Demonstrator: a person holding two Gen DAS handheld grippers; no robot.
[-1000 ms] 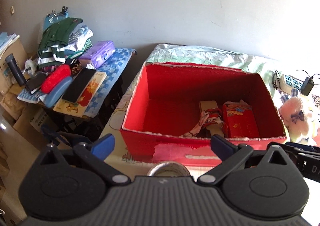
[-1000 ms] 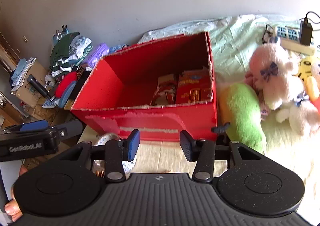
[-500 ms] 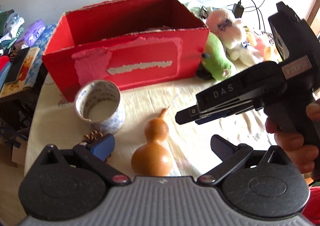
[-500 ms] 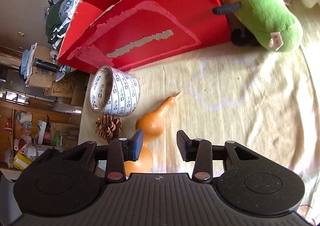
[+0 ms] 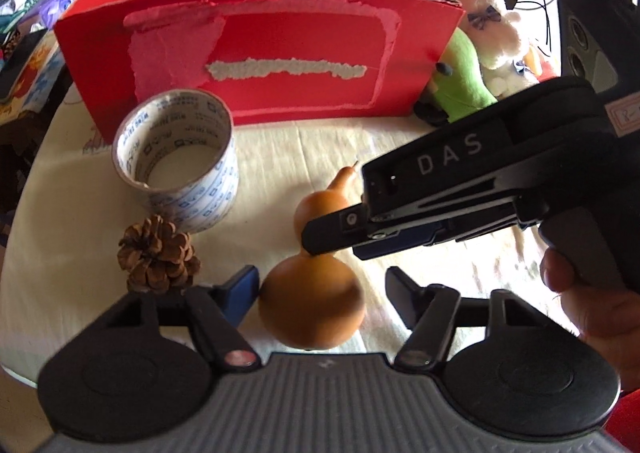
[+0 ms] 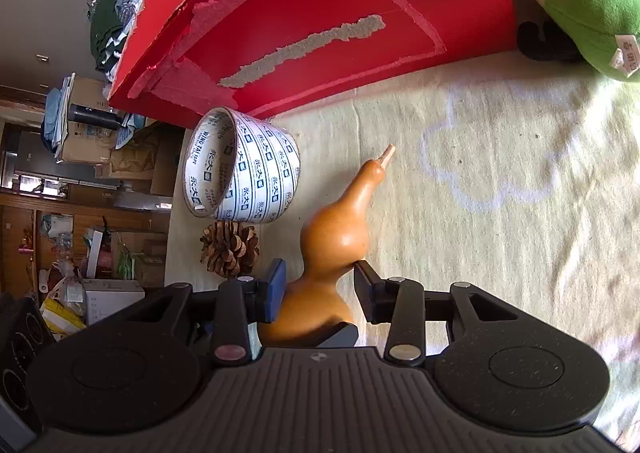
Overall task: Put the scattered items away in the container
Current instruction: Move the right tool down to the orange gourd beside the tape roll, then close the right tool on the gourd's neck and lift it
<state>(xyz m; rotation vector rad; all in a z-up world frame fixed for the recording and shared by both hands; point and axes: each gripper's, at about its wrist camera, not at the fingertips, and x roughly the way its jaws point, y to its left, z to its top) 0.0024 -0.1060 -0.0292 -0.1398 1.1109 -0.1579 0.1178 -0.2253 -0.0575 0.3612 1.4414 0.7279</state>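
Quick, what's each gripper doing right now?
Left gripper: open, straddling the gourd's base.
Right gripper: open around the gourd's waist, not clamped.

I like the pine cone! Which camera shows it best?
The left wrist view: the pine cone sits in the open in front of the tape roll, with only its base behind the left claw. In the right wrist view, the pine cone is smaller and partly shaded.

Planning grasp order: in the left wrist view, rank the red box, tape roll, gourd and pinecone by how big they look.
1. Red box, clearly largest.
2. Gourd and tape roll: look alike; the gourd sits nearer the camera, so unsure.
3. Pinecone, smallest.
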